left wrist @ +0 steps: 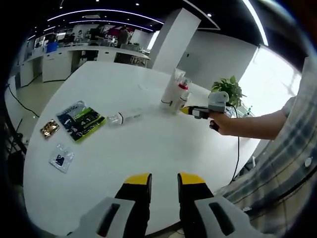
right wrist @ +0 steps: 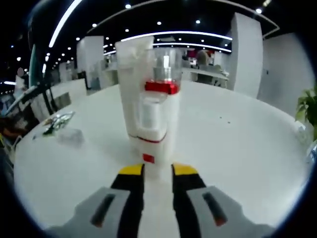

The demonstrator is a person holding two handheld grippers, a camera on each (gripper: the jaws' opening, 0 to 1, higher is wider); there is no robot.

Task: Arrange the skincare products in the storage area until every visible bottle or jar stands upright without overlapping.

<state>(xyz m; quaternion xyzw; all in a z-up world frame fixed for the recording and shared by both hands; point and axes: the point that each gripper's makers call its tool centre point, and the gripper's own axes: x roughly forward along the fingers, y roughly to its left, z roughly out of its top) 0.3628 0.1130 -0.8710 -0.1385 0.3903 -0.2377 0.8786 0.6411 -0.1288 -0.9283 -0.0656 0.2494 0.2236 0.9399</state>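
On the white table (left wrist: 148, 148), two upright bottles (left wrist: 176, 92) are seen at the tips of the right gripper (left wrist: 190, 111), its jaws narrowly parted and empty, while a clear bottle (left wrist: 124, 117) lies flat and the left gripper (left wrist: 164, 179) is held narrowly open, empty.

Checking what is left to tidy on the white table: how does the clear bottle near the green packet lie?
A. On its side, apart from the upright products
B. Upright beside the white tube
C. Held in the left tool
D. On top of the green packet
A: the clear bottle lies flat on the table, right of the green packet and apart from the upright bottles.
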